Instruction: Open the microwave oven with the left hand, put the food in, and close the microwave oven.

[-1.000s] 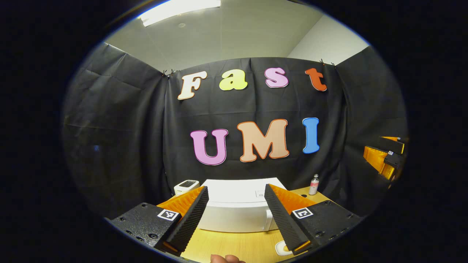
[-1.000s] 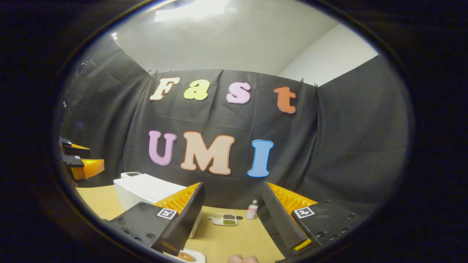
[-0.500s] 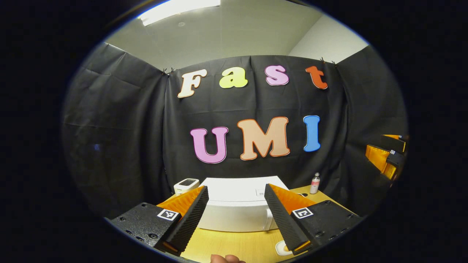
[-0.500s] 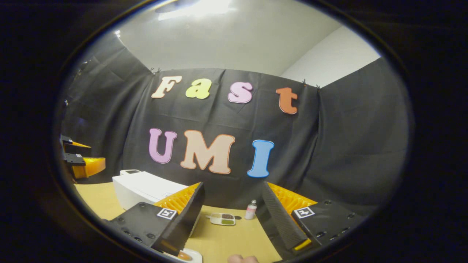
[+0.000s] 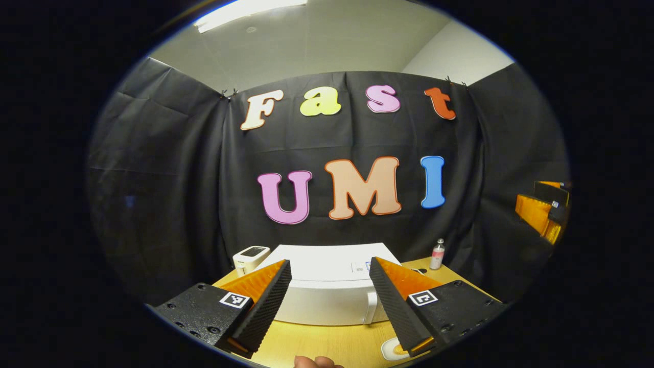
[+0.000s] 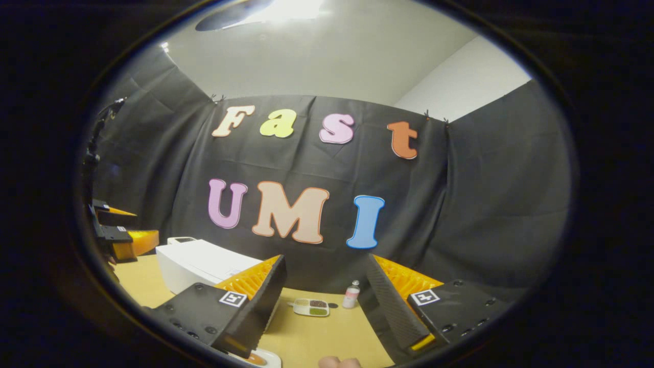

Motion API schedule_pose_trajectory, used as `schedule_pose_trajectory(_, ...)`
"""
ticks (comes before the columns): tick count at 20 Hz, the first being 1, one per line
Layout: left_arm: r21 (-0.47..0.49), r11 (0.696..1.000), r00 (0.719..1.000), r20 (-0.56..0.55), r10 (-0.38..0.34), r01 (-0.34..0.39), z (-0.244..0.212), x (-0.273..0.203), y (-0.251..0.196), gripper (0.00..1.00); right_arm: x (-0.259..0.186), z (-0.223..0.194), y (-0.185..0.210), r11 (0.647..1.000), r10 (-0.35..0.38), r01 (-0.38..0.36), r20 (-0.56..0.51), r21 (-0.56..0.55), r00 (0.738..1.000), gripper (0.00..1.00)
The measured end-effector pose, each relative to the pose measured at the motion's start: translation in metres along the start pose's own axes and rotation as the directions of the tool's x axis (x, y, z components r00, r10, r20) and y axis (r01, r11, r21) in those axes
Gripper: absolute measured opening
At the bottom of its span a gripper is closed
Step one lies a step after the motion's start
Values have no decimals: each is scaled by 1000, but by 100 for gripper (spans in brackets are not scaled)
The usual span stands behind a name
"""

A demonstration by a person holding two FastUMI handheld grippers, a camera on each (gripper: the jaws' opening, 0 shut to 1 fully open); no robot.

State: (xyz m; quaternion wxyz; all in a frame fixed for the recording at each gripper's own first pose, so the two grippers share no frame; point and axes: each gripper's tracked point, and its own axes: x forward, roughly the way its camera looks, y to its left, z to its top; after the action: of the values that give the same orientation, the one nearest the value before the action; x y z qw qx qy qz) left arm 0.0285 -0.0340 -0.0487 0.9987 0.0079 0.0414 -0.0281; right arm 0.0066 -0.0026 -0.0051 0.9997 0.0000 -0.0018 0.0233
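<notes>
Left gripper spread wide, empty; closed white box-shaped microwave oven straight ahead between fingers; right gripper likewise spread, empty.

White microwave, yellow wood-grain table

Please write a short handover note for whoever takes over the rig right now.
Left tongs: open, empty, aimed at the white microwave oven, not touching it.
Right tongs: open, empty, above the wooden table.
Microwave door looks closed; its handle is on the right of the front.
Plate of food on the table, near edge.
Done: nothing.
Left: open door, load food, close.
</notes>
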Motion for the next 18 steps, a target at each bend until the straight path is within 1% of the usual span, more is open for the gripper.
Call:
schedule_pose_trajectory(1, 0, 1000, 999, -29, -30, 30, -19, 5, -11, 97, 1, -1, -1, 1000, -3, 3, -1, 0, 1000, 96)
schedule_pose_trajectory(2, -2, 998, 997, -54, -59, 59, -35, 11, -22, 97, 1, -1, -1, 1000, -4, 4, -1, 4, 1000, 99)
schedule_pose_trajectory(3, -7, 997, 994, -76, -81, 81, -52, 17, -32, 97, 1, -2, -1, 1000, -3, 3, 0, 12, 1000, 99)
schedule_pose_trajectory(4, -13, 995, 990, -101, -97, 96, -71, 23, -41, 98, 2, -5, -2, 1000, -4, 5, -5, 20, 1000, 96)
schedule_pose_trajectory(5, -16, 993, 985, -123, -119, 118, -90, 31, -51, 98, 2, -6, -3, 1000, -5, 5, -10, 25, 1000, 97)
schedule_pose_trajectory(8, 3, 986, 964, -213, -161, 166, -149, 51, -77, 98, -1, -6, -11, 999, -26, 26, -5, 31, 1000, 96)
schedule_pose_trajectory(9, -9, 984, 951, -257, -174, 177, -167, 58, -84, 99, -1, -7, -13, 999, -31, 31, -6, 37, 999, 96)
schedule_pose_trajectory(10, -51, 981, 932, -307, -192, 185, -185, 62, -90, 98, 0, -9, -13, 998, -36, 37, -7, 41, 999, 96)
schedule_pose_trajectory(11, -97, 980, 911, -362, -200, 176, -205, 65, -97, 99, -1, -10, -15, 998, -45, 45, -9, 43, 999, 96)
schedule_pose_trajectory(12, -124, 980, 897, -397, -194, 157, -218, 71, -98, 99, -1, -12, -18, 997, -56, 56, -12, 46, 998, 100)
schedule_pose_trajectory(13, -134, 981, 885, -428, -182, 137, -233, 78, -95, 99, -2, -13, -20, 997, -66, 67, -19, 49, 998, 100)
schedule_pose_trajectory(15, -129, 985, 877, -454, -159, 112, -240, 91, -89, 98, -6, -16, -23, 995, -78, 80, -29, 57, 997, 100)
schedule_pose_trajectory(16, -119, 987, 873, -464, -150, 107, -242, 97, -87, 99, -7, -17, -25, 995, -83, 85, -32, 55, 996, 96)
schedule_pose_trajectory(17, -104, 989, 873, -466, -142, 105, -244, 105, -85, 99, -7, -18, -28, 995, -90, 92, -36, 47, 995, 99)
schedule_pose_trajectory(18, -85, 991, 871, -473, -131, 103, -245, 112, -84, 98, -8, -18, -31, 994, -97, 99, -37, 41, 995, 99)
